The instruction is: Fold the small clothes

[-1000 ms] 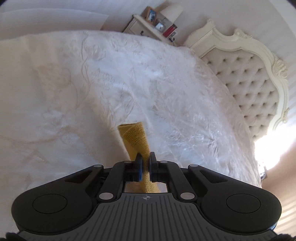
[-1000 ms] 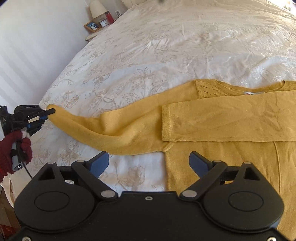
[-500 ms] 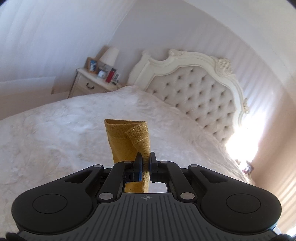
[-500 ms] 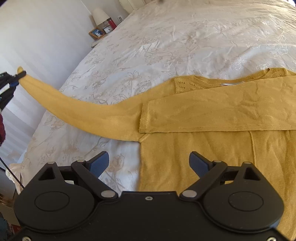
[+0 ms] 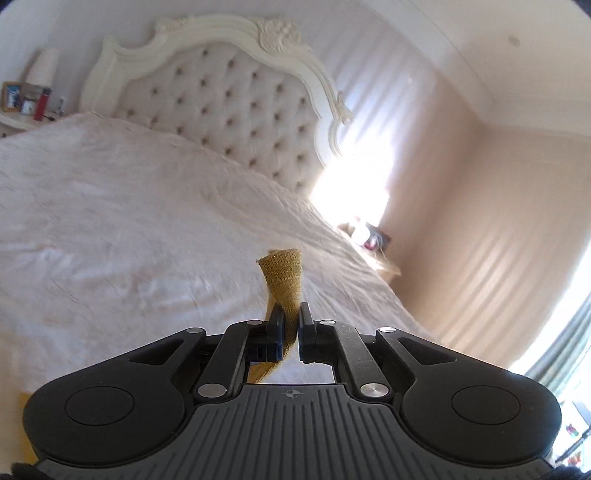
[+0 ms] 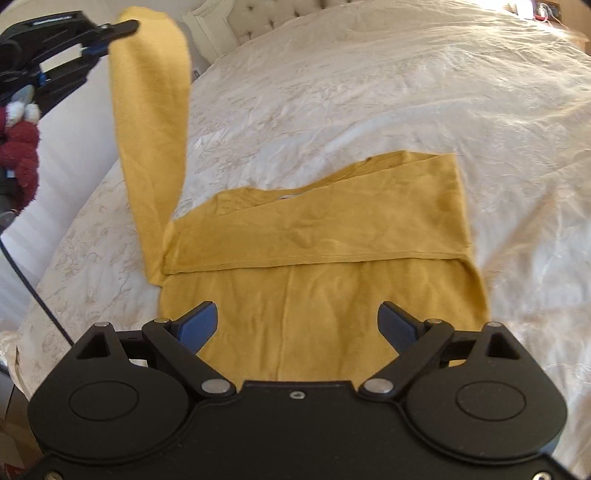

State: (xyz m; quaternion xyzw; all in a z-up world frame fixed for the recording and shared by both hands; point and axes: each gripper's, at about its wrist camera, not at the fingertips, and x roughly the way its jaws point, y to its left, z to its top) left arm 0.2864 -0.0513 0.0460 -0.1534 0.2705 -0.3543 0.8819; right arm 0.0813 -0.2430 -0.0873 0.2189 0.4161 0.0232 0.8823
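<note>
A mustard-yellow knit sweater (image 6: 314, 295) lies flat on the white bed, one sleeve (image 6: 332, 225) folded across its chest. My left gripper (image 5: 290, 325) is shut on the cuff (image 5: 282, 273) of the other sleeve. In the right wrist view that sleeve (image 6: 151, 122) hangs up from the sweater's left shoulder to the left gripper (image 6: 125, 26) at the top left. My right gripper (image 6: 299, 325) is open and empty, hovering over the sweater's lower body.
The white embroidered bedspread (image 6: 406, 92) covers the bed. A cream tufted headboard (image 5: 221, 96) stands behind it. A nightstand (image 5: 22, 110) with frames and a lamp is at the left. The bed's left edge (image 6: 55, 258) drops off beside the sweater.
My left gripper has lifted the sleeve cuff high off the bed and swung it over toward the sweater body. The right gripper has stayed open and shifted right over the sweater.
</note>
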